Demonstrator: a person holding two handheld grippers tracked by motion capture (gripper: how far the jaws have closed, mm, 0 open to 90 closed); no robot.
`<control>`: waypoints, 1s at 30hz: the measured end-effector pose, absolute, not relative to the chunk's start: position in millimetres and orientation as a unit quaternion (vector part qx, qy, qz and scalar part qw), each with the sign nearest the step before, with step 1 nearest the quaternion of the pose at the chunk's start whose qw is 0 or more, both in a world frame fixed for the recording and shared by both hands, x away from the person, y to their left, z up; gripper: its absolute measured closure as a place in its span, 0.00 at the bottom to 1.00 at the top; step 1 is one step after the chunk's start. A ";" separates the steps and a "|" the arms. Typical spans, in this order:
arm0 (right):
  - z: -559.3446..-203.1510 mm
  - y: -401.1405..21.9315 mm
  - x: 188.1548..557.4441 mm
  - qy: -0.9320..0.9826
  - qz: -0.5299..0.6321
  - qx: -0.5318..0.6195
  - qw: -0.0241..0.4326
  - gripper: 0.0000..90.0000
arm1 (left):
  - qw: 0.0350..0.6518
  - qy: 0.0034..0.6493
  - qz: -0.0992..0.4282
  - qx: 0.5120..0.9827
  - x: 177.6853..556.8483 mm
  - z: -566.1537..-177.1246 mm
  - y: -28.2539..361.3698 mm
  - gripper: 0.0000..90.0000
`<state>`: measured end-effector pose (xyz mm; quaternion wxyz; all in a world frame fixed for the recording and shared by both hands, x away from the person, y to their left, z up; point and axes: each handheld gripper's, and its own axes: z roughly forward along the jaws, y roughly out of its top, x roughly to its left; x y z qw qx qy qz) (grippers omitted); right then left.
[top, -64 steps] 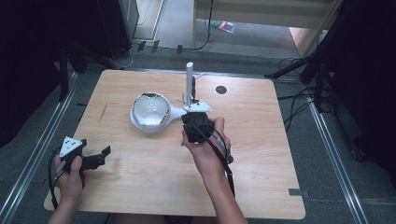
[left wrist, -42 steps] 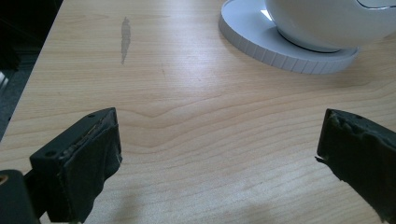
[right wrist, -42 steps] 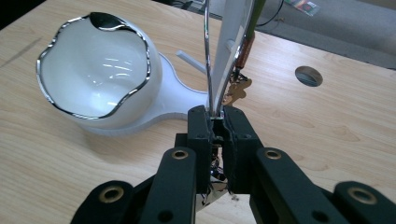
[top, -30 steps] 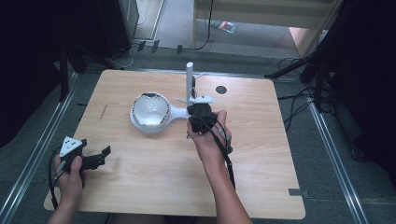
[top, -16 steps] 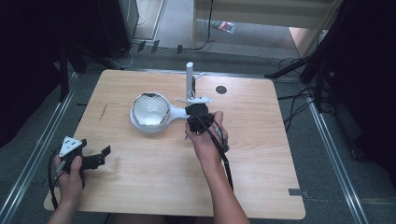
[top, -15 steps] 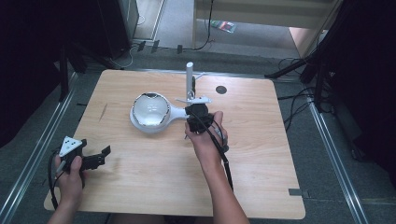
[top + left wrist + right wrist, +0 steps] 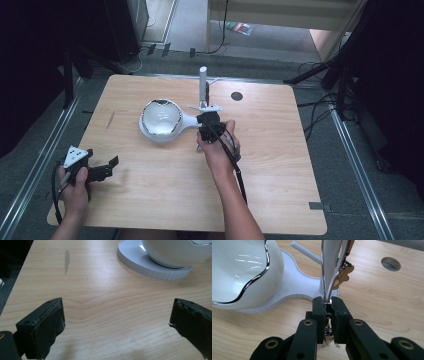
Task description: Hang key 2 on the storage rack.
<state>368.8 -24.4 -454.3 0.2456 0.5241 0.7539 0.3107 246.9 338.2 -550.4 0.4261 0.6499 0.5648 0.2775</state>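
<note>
Lowered a little since the earlier frame, the right gripper [image 7: 327, 305] sits closer to the table [image 7: 280, 170], while the left gripper [image 7: 102, 170] has kept its place.

Its jaws are clamped on a thin shiny metal piece [image 7: 329, 270] that rises from between the pads, right in front of the white post [image 7: 203, 85] of the stand [image 7: 297, 287]. Just beside it, to the left in the high view, a white bowl [image 7: 161, 116] with a silver rim rests on the stand's round base, and a small brown tag [image 7: 342, 275] hangs by the post. Well apart, near the table's front left corner, the left gripper rests with its jaws wide apart and nothing between them.
</note>
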 end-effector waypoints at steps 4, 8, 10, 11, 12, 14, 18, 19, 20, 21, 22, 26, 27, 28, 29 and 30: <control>-458.9 -23.5 373.9 0.755 0.314 0.521 0.244 0.93 | 0.426 0.563 0.277 0.651 246.9 -550.3 338.0 0.00; -465.0 -26.1 380.8 0.757 0.324 0.515 0.239 0.83 | 0.427 0.564 0.278 0.650 246.8 -550.4 338.0 0.00; -465.5 -27.0 381.2 0.757 0.331 0.512 0.236 0.77 | 0.427 0.564 0.277 0.650 246.8 -550.4 338.1 0.00; -466.1 -27.8 380.8 0.758 0.336 0.508 0.234 0.71 | 0.426 0.564 0.278 0.651 246.9 -550.4 338.2 0.00; -466.1 -27.8 380.8 0.758 0.336 0.508 0.234 0.71 | 0.426 0.564 0.277 0.651 247.0 -550.4 338.3 0.00; -466.4 -29.6 380.0 0.759 0.343 0.502 0.234 0.64 | 0.426 0.564 0.278 0.651 247.0 -550.4 338.2 0.00; -467.8 -37.8 378.7 0.754 0.362 0.494 0.237 0.51 | 0.427 0.564 0.277 0.650 247.0 -550.4 338.2 0.00; -469.0 -44.0 379.0 0.752 0.377 0.493 0.222 0.46 | 0.427 0.564 0.277 0.650 246.8 -550.4 338.1 0.00; -469.0 -44.0 379.0 0.752 0.377 0.493 0.222 0.46 | 0.427 0.564 0.277 0.650 246.9 -550.4 338.1 0.00; -469.8 -47.6 378.9 0.752 0.385 0.491 0.216 0.47 | 0.427 0.564 0.277 0.650 246.9 -550.4 338.1 0.00; -470.4 -55.9 378.1 0.743 0.407 0.496 0.191 0.47 | 0.427 0.564 0.277 0.650 246.9 -550.4 338.1 0.00; -469.6 -66.7 374.5 0.733 0.419 0.502 0.189 0.38 | 0.426 0.564 0.277 0.651 246.9 -550.3 338.1 0.00; -469.2 -69.0 372.7 0.732 0.413 0.505 0.197 0.35 | 0.426 0.563 0.277 0.652 247.0 -550.3 338.1 0.00; -468.8 -71.1 370.7 0.734 0.404 0.504 0.209 0.30 | 0.426 0.563 0.278 0.652 247.0 -550.4 338.0 0.00; -468.6 -74.6 367.0 0.736 0.384 0.507 0.234 0.17 | 0.425 0.563 0.278 0.652 247.0 -550.4 338.0 0.00; -468.6 -74.6 367.0 0.736 0.384 0.507 0.234 0.17 | 0.425 0.563 0.278 0.652 247.0 -550.4 337.9 0.00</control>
